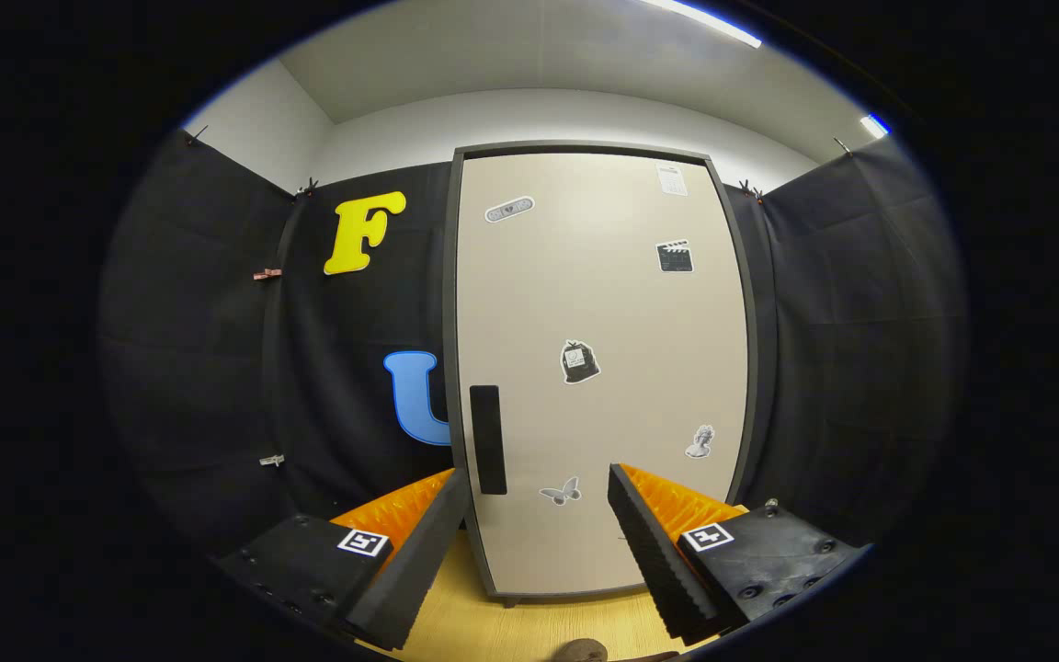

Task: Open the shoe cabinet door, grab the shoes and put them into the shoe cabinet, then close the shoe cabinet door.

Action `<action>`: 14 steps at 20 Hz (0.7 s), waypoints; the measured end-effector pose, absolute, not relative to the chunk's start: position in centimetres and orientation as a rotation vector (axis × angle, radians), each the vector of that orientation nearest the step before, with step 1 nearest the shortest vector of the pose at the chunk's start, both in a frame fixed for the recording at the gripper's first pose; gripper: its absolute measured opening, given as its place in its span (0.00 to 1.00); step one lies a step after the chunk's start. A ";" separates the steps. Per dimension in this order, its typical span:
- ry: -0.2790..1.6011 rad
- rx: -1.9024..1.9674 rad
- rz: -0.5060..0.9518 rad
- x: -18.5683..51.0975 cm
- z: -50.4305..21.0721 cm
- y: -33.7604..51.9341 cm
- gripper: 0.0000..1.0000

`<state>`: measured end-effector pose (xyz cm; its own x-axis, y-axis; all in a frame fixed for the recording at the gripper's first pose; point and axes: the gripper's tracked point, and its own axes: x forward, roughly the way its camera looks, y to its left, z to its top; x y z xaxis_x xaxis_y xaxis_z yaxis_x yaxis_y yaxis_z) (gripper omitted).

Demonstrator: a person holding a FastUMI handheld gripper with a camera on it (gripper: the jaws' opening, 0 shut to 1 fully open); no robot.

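Gripper view: tool [539,501] fingers apart, before closed shoe cabinet door [603,368].

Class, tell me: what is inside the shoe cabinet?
Nothing inside can be seen: the cabinet door is closed, showing only its stickers and dark handle. The gripper is open, fingers spread just before the door, holding nothing.
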<state>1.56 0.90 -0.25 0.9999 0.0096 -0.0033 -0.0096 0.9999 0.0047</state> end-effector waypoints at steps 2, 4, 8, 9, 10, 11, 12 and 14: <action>0.004 0.004 0.011 2.0 -0.4 1.1 0.99; 0.008 0.001 0.013 2.5 -0.8 1.5 0.99; 0.026 0.004 0.037 4.6 -1.7 3.0 0.99; 0.029 0.006 0.040 5.4 -2.0 3.3 0.99; 0.034 0.010 0.046 6.1 -2.3 3.6 0.99; 0.040 0.014 0.050 6.9 -2.6 3.9 0.99; 0.047 0.018 0.054 7.7 -2.9 4.2 0.99; 0.059 0.016 0.052 9.3 -3.6 4.6 0.99</action>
<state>9.33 4.62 -3.55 0.9969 0.0527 -0.0586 -0.0518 0.9985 0.0170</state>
